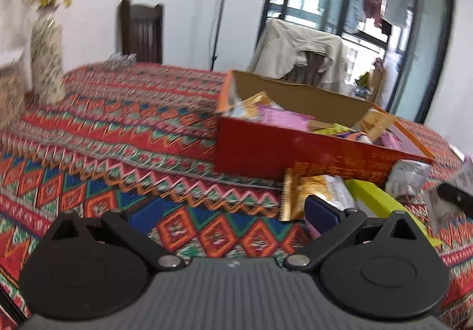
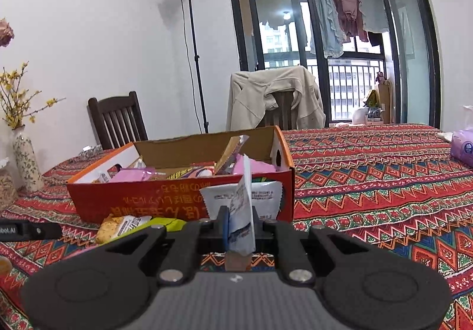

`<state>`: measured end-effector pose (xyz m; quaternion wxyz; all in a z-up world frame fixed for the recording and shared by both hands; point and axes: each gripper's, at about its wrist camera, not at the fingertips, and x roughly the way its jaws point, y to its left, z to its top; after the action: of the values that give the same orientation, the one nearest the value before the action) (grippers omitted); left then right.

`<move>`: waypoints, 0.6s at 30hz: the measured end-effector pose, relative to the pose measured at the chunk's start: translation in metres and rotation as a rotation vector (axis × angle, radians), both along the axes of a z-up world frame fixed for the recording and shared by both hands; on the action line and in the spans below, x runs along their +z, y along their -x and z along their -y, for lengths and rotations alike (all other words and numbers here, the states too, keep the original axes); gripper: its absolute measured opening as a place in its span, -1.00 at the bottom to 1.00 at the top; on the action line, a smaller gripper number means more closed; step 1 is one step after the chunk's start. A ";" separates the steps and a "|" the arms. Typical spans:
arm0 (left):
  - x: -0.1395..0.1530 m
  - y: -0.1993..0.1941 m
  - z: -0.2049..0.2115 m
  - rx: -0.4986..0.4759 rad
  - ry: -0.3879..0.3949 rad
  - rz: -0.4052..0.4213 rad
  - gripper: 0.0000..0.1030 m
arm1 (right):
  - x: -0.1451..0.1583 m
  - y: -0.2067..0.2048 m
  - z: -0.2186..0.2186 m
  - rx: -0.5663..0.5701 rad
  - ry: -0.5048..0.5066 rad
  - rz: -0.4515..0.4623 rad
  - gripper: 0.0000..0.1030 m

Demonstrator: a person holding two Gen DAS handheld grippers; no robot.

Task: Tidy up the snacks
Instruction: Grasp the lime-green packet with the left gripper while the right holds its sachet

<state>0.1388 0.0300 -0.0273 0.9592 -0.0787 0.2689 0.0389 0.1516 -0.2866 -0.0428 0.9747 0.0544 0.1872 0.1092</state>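
An open red cardboard box (image 2: 177, 200) (image 1: 295, 149) holding several snack packets stands on the patterned tablecloth. My right gripper (image 2: 239, 226) is shut on a thin white and blue snack packet (image 2: 242, 208), held upright on edge in front of the box. Behind it, another white packet (image 2: 266, 197) leans on the box's front wall. A gold packet (image 1: 313, 191) (image 2: 124, 226), a yellow-green packet (image 1: 375, 200) (image 2: 165, 223) and a white packet (image 1: 408, 176) lie at the box's foot. My left gripper (image 1: 233, 211) is open and holds nothing; its right finger (image 1: 322, 211) is over the gold packet's near edge.
A flowered vase (image 1: 47, 61) (image 2: 25, 161) with yellow blossoms stands at the table's left. Two chairs, one draped with a beige jacket (image 2: 275, 99), sit behind the table. A purple tissue pack (image 2: 462, 149) lies at the far right. A lamp stand (image 2: 195, 64) is by the wall.
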 end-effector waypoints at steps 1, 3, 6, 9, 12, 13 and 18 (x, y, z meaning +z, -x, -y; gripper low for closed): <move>0.004 0.001 0.007 -0.009 -0.015 0.006 1.00 | 0.000 0.002 0.001 -0.003 -0.005 0.004 -0.78; 0.014 0.002 0.019 -0.029 -0.012 0.012 1.00 | 0.000 0.003 0.003 -0.008 -0.018 0.009 -0.78; 0.027 0.004 0.047 -0.074 -0.060 0.036 1.00 | 0.001 0.003 0.007 -0.019 -0.032 0.006 -0.78; 0.033 0.002 0.073 -0.112 -0.105 0.033 1.00 | 0.001 0.004 0.011 -0.027 -0.048 0.010 -0.78; 0.033 -0.001 0.097 -0.136 -0.129 0.010 1.00 | 0.000 0.004 0.015 -0.032 -0.062 0.007 -0.78; 0.032 -0.003 0.104 -0.137 -0.150 0.002 1.00 | 0.000 0.004 0.016 -0.034 -0.067 0.006 -0.78; 0.023 -0.013 0.130 -0.148 -0.208 -0.042 1.00 | 0.001 0.005 0.020 -0.029 -0.093 0.009 -0.78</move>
<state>0.1519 -0.1004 -0.0041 0.9566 0.0421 0.2885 -0.0029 0.1467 -0.3066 -0.0418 0.9735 0.1020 0.1765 0.1039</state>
